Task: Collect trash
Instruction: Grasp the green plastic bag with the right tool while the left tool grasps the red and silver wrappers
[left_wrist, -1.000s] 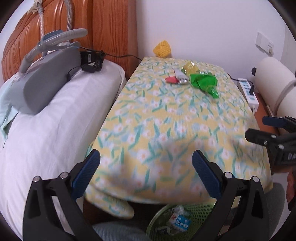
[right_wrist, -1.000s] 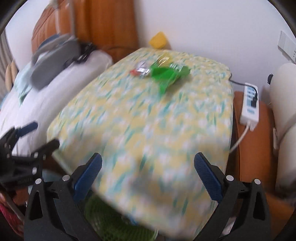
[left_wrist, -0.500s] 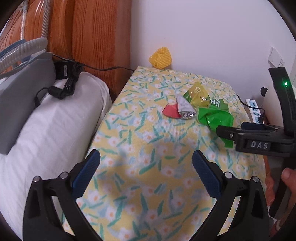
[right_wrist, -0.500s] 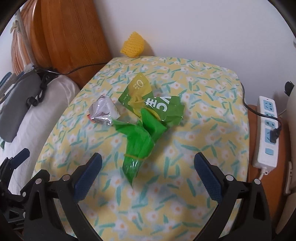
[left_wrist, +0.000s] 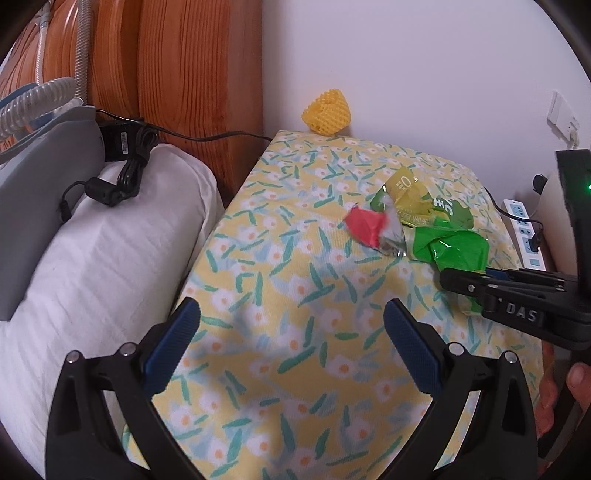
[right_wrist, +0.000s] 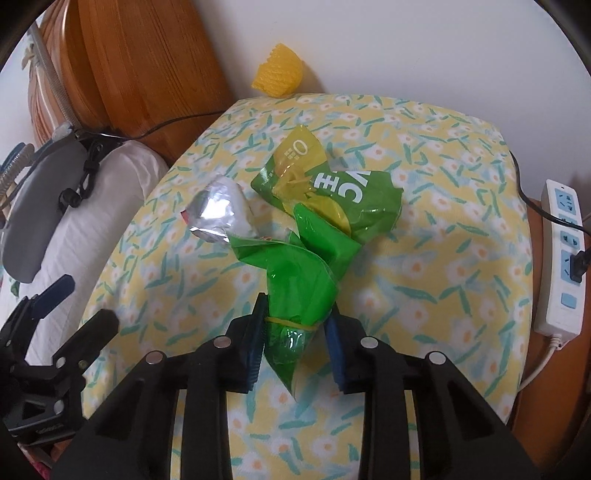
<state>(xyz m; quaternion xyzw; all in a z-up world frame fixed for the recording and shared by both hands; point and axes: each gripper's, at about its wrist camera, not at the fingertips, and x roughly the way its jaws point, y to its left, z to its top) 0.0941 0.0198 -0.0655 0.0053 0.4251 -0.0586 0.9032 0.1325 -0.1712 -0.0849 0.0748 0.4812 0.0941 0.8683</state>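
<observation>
The green wrapper (right_wrist: 295, 269) lies crumpled near the middle of the table (right_wrist: 424, 295), which is covered in a yellow floral cloth. Its narrow end, tied with a yellow rubber band (right_wrist: 291, 325), points toward 6 o'clock in the right wrist view. The right tool (right_wrist: 295, 332) has its blue-padded fingers closed in on that tied end, one pad pressing each side, so it is clamped on the wrapper. The wrapper's wider end spreads toward 12 o'clock, where a yellow-green printed packet (right_wrist: 332, 184) overlaps it. Touching the pile at 10 o'clock is a crushed silver foil wrapper (right_wrist: 218, 214); in the left wrist view its red side (left_wrist: 365, 225) faces the camera.

The left tool (left_wrist: 291, 339) hangs over the near part of the table with its fingers wide apart and nothing between them. In the right wrist view it shows at 8 o'clock (right_wrist: 70, 306), well apart from the trash.

At 12 o'clock, against the white wall at the table's far edge, sits a yellow foam net (right_wrist: 277, 77). At 3 o'clock a white power strip (right_wrist: 557, 254) lies beside the table with a black plug in it. At 9 o'clock a white pillow (left_wrist: 92, 258) carries a grey device (left_wrist: 33, 206) and a black power adapter (left_wrist: 122, 147) with a coiled cord, in front of a wooden headboard (left_wrist: 184, 74).
</observation>
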